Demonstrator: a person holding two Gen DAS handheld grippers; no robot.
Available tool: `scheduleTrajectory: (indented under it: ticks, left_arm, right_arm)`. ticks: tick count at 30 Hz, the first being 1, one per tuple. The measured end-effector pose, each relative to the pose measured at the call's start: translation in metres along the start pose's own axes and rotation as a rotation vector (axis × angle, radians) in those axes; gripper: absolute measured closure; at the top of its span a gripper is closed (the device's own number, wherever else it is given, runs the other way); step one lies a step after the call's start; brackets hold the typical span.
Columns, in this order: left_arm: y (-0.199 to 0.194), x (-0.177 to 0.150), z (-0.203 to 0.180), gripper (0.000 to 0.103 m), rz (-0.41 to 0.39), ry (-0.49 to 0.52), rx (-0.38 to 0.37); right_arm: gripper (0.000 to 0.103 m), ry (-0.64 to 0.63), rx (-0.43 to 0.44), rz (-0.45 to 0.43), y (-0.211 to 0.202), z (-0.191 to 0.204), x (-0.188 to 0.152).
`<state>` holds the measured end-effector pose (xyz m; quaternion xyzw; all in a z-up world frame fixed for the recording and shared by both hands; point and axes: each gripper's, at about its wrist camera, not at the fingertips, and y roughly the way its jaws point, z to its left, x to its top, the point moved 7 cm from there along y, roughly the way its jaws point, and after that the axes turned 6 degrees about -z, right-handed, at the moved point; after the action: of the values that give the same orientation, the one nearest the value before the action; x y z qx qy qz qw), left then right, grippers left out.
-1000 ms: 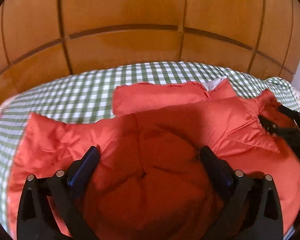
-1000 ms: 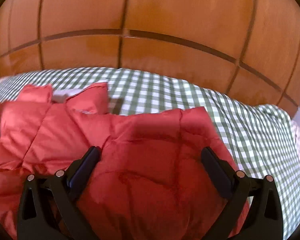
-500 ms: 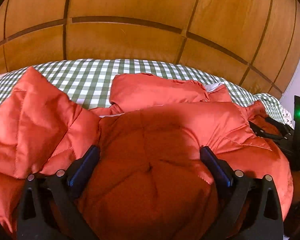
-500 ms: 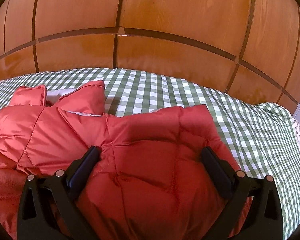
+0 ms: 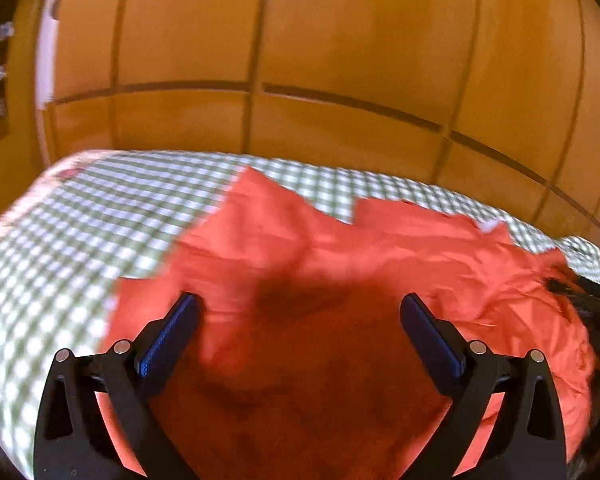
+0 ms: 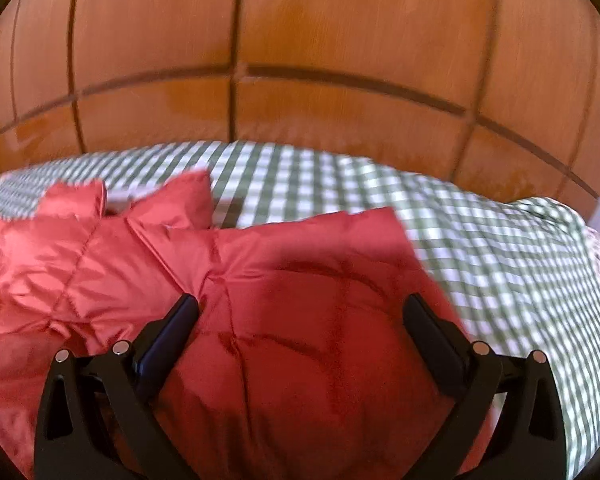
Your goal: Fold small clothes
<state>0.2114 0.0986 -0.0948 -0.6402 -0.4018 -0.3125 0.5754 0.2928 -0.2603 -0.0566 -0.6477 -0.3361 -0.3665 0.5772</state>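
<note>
My left gripper (image 5: 299, 312) has its jaws wide apart over the red quilted jacket (image 5: 340, 280), holding nothing. My right gripper (image 6: 300, 312) is also spread apart and empty above the same jacket (image 6: 300, 300). The jacket lies crumpled on the green checked bedcover (image 6: 480, 240), before the wooden wardrobe (image 6: 300, 40).

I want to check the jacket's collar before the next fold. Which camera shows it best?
The right wrist view: the red jacket's collar is fairly sharp at upper left, pale lining between its two flaps. The left wrist view shows it small and motion-blurred at far right.
</note>
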Motion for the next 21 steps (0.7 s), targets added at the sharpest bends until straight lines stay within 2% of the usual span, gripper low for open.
scheduleTrajectory:
  ticks: [2,3,4,5,7,12,17,21]
  left_arm:
    - [0.007,-0.006,0.017,0.003,0.032,-0.009,0.053]
    - [0.013,-0.011,0.022,0.003,0.063,-0.012,0.066]
    - [0.023,-0.021,0.025,0.003,0.111,-0.005,0.066]
    - [0.028,-0.026,0.023,0.003,0.113,0.021,0.059]
    - [0.027,-0.028,0.021,0.003,0.09,0.044,0.061]
    - [0.021,-0.03,0.023,0.003,0.101,0.021,0.052]
    - [-0.018,-0.035,0.026,0.003,0.071,-0.084,-0.003]
    - [-0.052,-0.037,0.031,0.003,0.01,-0.2,-0.043]
  right_arm:
    - [0.002,0.027,-0.029,-0.031,-0.007,-0.011,-0.002]
    - [0.002,0.031,-0.053,-0.014,-0.001,-0.018,-0.008]
    - [0.002,0.069,-0.037,0.029,0.01,-0.026,-0.017]
    - [0.002,0.109,-0.004,0.041,0.015,-0.029,-0.02]
    - [0.002,0.15,0.024,0.05,0.021,-0.034,-0.021]
    - [0.002,0.136,0.02,0.043,0.018,-0.032,-0.02]
    - [0.002,0.137,-0.017,0.056,-0.008,-0.033,-0.022]
    - [0.002,0.154,0.057,-0.01,-0.057,-0.017,-0.028]
